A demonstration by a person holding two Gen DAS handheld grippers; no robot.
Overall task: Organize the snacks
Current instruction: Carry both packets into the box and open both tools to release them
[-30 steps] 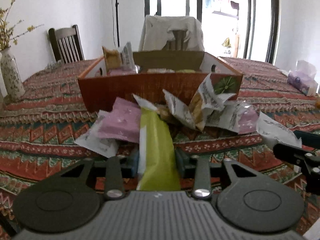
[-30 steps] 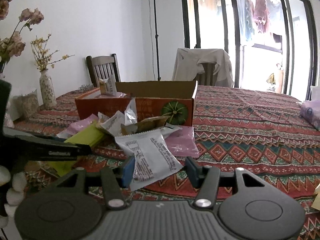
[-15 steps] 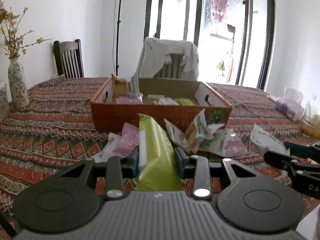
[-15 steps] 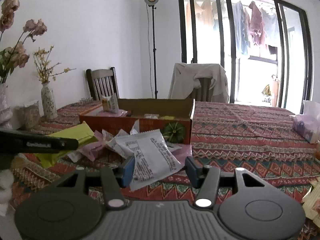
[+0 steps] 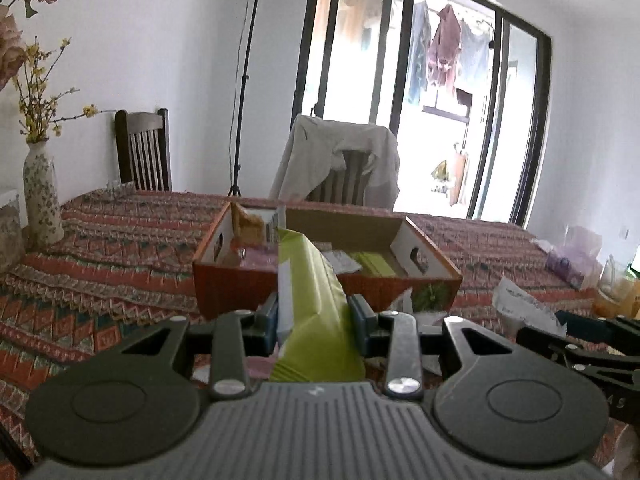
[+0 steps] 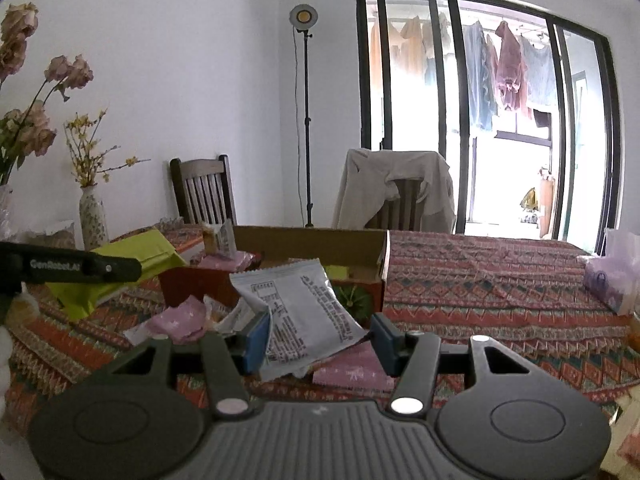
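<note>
Left wrist view: we are carrying a long lime-green foil snack packet [image 5: 312, 300], clamped between the closed jaws of the left gripper [image 5: 314, 312]. Its long axis is running straight ahead along the fingers, and its far tip is already overlapping the near wall of the open orange cardboard box [image 5: 236, 288] that is sitting directly in front on the patterned red tablecloth [image 5: 100, 240]. We are judging the coming move as a short push forward over that wall and a drop inside, where green and pink packets are already lying.

Off to our right, the right gripper [image 6: 318, 338] is pinching a white printed foil sachet [image 6: 300, 304] by its near edge, lifted off the cloth; the box is lying ahead and slightly left of it. The left hand is looking nearer the box.
</note>
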